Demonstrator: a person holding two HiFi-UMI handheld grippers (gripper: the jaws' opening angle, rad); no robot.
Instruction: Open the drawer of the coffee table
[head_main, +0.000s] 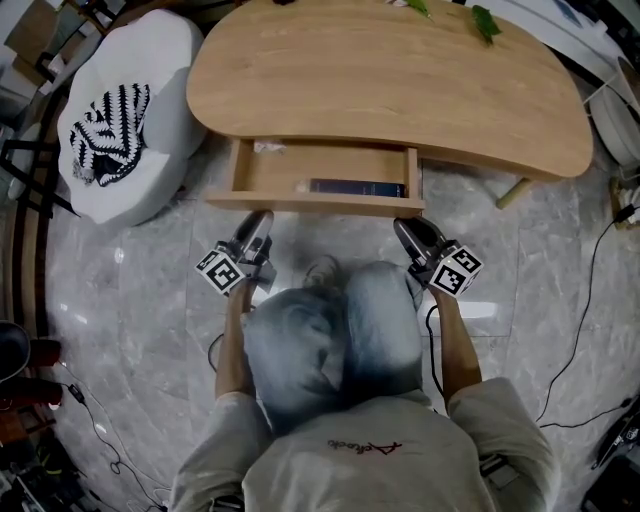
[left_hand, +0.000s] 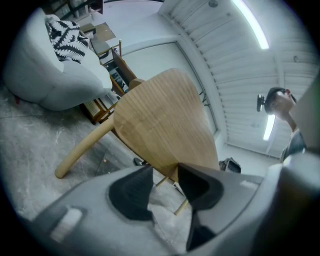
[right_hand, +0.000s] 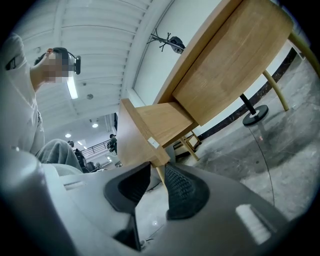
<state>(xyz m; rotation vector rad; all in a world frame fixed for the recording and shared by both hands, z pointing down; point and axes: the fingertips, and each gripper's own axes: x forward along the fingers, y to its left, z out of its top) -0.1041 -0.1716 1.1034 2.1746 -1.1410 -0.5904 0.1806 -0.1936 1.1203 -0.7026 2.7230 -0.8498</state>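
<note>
The light wooden coffee table (head_main: 400, 80) has its drawer pulled out toward me, and a dark flat object (head_main: 357, 187) lies inside. The drawer front (head_main: 315, 203) runs between my two grippers. My left gripper (head_main: 262, 218) holds the front's lower edge near its left end. In the left gripper view the wooden front (left_hand: 160, 120) comes down between the black pads, with the left gripper (left_hand: 165, 180) shut on it. My right gripper (head_main: 403, 228) holds the right end. The right gripper view shows the front's corner (right_hand: 131, 142) pinched at the tips of the right gripper (right_hand: 157, 172).
A white round pouf (head_main: 150, 170) with a black-and-white patterned cloth (head_main: 110, 120) stands left of the table. Green leaves (head_main: 485, 20) lie at the table's far edge. A slanted table leg (head_main: 512, 192) is at the right, with cables (head_main: 590, 300) on the marble floor. My knees (head_main: 330, 330) are close behind the grippers.
</note>
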